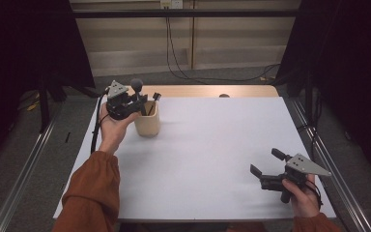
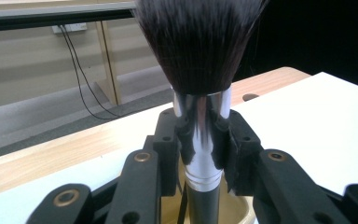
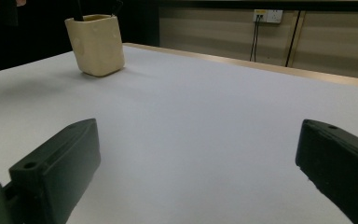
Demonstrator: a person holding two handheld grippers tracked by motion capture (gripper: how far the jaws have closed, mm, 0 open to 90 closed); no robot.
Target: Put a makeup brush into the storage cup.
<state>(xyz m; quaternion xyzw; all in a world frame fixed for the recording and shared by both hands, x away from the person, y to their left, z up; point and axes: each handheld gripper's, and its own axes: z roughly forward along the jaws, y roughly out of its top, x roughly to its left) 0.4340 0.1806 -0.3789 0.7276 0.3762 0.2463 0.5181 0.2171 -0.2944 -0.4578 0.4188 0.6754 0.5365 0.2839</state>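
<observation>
A makeup brush [image 2: 200, 88] with dark bristles, a silver ferrule and a black handle stands upright, its handle going down into a cream cup [image 1: 148, 119]. My left gripper [image 2: 203, 140] is shut on the ferrule, right above the cup [image 2: 233, 212]; in the high view that gripper [image 1: 137, 102] sits at the cup's left rim with the bristle head [image 1: 136, 84] above it. Another dark tool [image 1: 154, 99] sticks out of the cup. My right gripper [image 1: 266, 166] rests low near the table's front right, open, with nothing between its jaws [image 3: 198, 163]. The cup [image 3: 96, 44] shows far off at the left there.
A white sheet [image 1: 207, 159] covers the table, whose wooden edge [image 1: 207, 91] shows at the back. Metal rails [image 1: 24, 169] run along both sides on the floor. Cables [image 1: 174, 58] hang down the back wall.
</observation>
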